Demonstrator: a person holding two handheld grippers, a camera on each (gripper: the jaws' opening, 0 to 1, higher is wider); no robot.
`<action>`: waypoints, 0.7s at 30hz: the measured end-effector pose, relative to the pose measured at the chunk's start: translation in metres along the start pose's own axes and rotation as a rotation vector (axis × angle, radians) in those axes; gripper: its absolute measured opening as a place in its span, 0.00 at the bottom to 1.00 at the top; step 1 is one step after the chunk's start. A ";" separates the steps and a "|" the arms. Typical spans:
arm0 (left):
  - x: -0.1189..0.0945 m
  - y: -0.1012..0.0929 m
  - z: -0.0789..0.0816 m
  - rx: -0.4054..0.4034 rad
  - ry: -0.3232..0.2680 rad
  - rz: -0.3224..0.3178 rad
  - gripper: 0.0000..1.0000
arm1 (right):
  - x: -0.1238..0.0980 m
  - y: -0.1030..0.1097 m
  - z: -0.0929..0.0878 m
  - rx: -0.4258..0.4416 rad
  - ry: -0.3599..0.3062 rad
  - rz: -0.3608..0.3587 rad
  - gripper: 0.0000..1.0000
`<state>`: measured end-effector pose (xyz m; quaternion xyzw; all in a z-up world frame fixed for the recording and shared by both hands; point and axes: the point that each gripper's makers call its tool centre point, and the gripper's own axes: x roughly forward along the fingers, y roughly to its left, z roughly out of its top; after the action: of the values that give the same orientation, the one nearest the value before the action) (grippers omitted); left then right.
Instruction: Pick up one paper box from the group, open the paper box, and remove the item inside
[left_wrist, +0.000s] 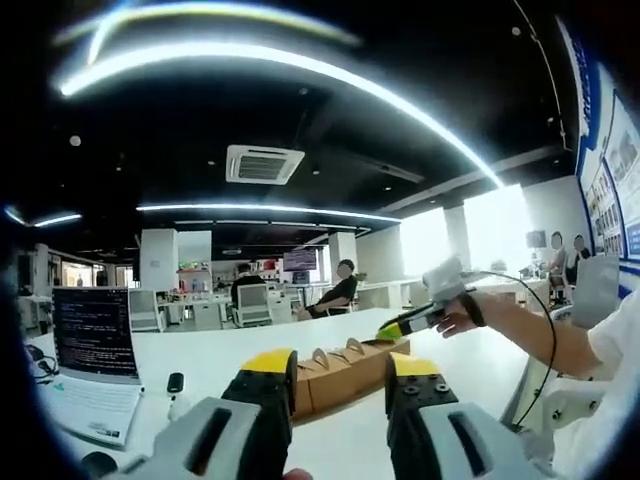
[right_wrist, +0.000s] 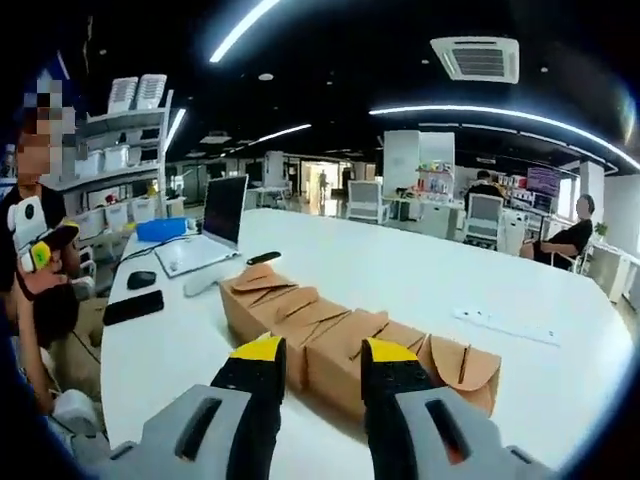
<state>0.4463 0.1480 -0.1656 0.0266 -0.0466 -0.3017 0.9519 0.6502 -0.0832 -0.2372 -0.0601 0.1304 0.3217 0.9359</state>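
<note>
Currently at approach stage, nothing picked up yet. Right gripper view, left to right: phone (right_wrist: 133, 307) near bench (right_wrist: 420, 270) edge, laptop (right_wrist: 213, 232) farther back, then row of paper boxes (right_wrist: 340, 340) running near-center to right. Right tool (right_wrist: 312, 365) hangs just short of the row, jaws apart w/ nothing between, lined up on a middle box. Left gripper view: left tool (left_wrist: 340, 378) also open & empty, boxes beyond its tips. Next move, I'd judge: close right tool on one box w/o dragging neighbors, since they sit touching.
</note>
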 end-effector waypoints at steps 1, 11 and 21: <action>-0.001 -0.001 0.001 0.000 -0.004 -0.003 0.37 | 0.003 -0.002 0.000 0.011 -0.002 -0.011 0.31; -0.003 0.000 0.004 -0.002 -0.016 -0.004 0.36 | 0.028 -0.010 -0.008 0.021 0.045 -0.059 0.30; -0.004 0.001 0.004 -0.003 -0.019 -0.007 0.36 | 0.050 -0.028 -0.022 0.103 0.048 -0.139 0.27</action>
<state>0.4431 0.1505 -0.1619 0.0224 -0.0551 -0.3053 0.9504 0.7011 -0.0804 -0.2719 -0.0286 0.1648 0.2475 0.9543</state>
